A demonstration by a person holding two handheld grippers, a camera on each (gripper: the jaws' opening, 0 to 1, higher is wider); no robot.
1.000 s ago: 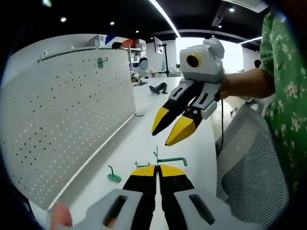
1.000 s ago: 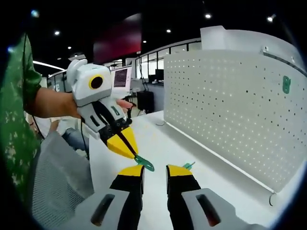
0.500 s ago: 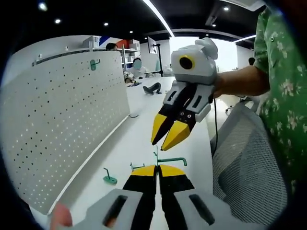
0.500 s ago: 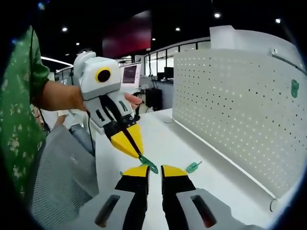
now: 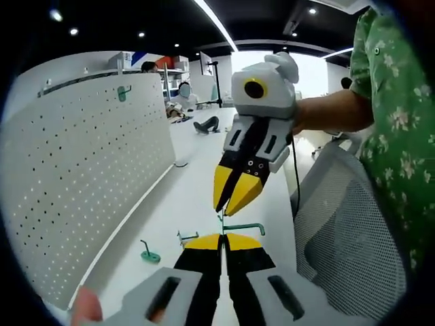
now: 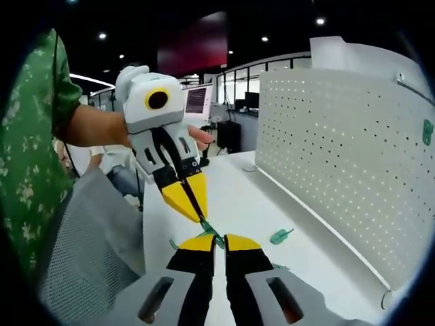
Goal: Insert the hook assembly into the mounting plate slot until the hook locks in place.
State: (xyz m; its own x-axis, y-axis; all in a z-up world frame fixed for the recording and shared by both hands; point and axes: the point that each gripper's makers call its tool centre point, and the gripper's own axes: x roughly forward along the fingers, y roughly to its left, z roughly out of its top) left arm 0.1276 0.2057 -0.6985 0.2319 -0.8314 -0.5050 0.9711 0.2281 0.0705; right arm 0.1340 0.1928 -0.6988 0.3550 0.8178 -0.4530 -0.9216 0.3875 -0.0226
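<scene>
Two grippers meet: left gripper (image 5: 223,239) fingers clamp the light, stiff green hook (image 5: 242,227); right gripper (image 5: 231,202) fingers nearly closed just above.

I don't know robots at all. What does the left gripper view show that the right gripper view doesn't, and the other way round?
Left gripper view: the right gripper seen head-on, and a dark object far down the table. Right gripper view: the left gripper seen head-on, with a lit monitor behind it. Both: the white pegboard, the green hook clamped in the left gripper, a mesh chair and a green floral sleeve.
</scene>
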